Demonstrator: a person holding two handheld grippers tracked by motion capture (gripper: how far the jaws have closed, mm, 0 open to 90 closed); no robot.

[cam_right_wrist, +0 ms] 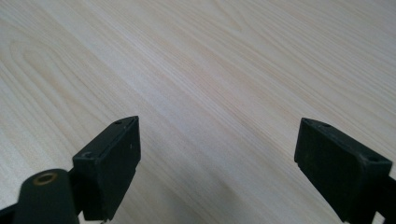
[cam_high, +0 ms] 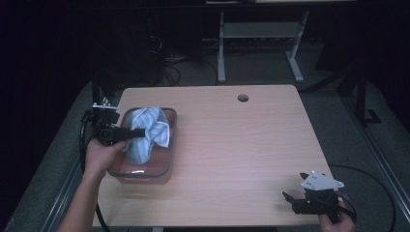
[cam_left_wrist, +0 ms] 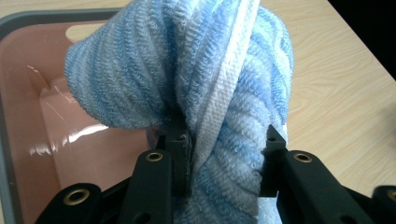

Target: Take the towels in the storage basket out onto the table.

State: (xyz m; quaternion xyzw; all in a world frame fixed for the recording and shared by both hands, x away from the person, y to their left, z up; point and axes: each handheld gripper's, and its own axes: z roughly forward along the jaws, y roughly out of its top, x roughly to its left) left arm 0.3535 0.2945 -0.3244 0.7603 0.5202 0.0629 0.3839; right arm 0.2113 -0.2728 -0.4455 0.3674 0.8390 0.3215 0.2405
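- The desk is the biggest thing here. It is light wood, with a small round hole near its far edge.
- The tub sits on the left part of the desk. It is pink inside and has a grey rim.
- The towel is blue with white stripes. It is bunched up and stands in a tall lump over the tub. Its lower part goes down into the tub.
- My left claw comes in from the left side of the tub. It is squeezed shut on the towel. In the left gripper view the towel is pinched between my two black jaws and rises above them.
- My right claw is far from the tub, at the near right corner of the desk. Its jaws are wide apart with nothing in them. In the right gripper view there is just bare wood between them.
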